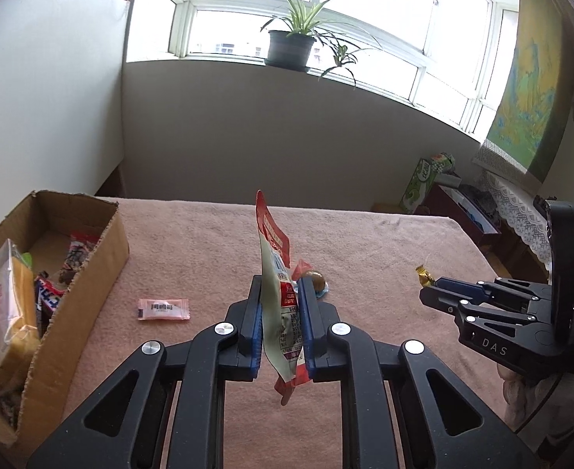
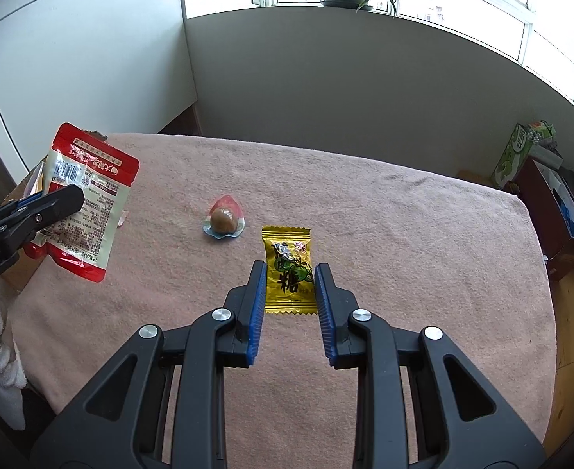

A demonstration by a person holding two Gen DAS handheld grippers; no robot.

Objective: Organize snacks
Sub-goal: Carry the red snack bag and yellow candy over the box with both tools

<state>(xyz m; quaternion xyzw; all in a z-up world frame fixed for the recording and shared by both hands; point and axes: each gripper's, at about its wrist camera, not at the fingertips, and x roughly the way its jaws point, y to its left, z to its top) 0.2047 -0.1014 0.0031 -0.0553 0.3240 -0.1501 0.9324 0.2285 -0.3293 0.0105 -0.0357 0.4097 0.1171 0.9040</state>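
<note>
two hand-held grippers are mine: my left hand-held gripper pinches a red-and-white snack pouch above the bench, right of the cardboard box; my right hand-held gripper clamps a yellow candy packet, farther right of that box.

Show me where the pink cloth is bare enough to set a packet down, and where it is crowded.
Bare: the far stretch of pink cloth behind the wrapped brown sweet; the right side beyond the gold candy; the patch between the pink sachet and the cardboard box. Crowded: the box's near end, packed with snacks, and the middle, where both loaded grippers work.
</note>
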